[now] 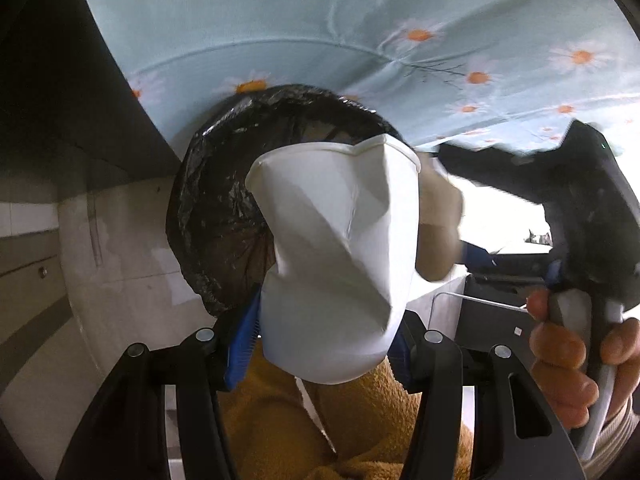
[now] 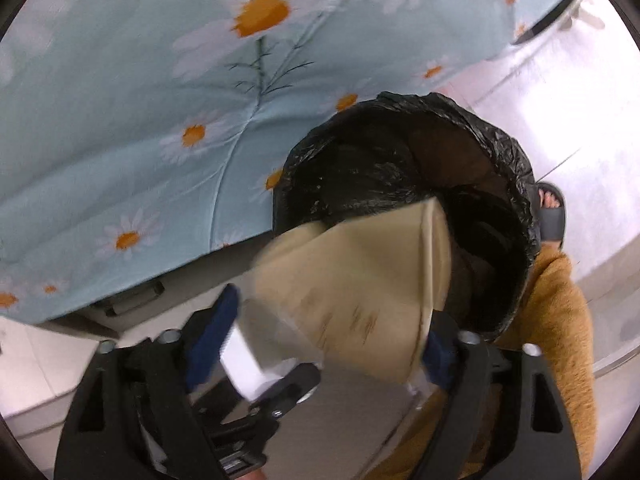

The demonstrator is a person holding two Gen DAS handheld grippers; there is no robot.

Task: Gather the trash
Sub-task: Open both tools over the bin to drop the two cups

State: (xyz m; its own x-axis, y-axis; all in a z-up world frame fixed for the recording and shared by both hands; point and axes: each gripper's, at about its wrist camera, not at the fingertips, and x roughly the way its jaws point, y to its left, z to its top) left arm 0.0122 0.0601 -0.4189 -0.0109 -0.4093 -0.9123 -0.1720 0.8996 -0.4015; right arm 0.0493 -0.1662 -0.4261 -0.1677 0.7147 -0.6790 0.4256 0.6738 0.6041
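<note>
Left wrist view: left gripper clamps a crushed white paper cup between its blue pads, mouth end forward, right over the round bin lined with a black plastic bag. Held there, I judge, so the cup falls straight in on release. Right gripper shows at the right edge, a hand on its handle.

Right wrist view: right gripper has its fingers spread wide; a flattened beige paper cup, blurred, sits between them at the bin's near rim. Left pad stands clear of it; contact at the right pad is unclear. Looks like a drop in progress. Pale blue daisy-print cloth hangs just beside the bin.
</note>
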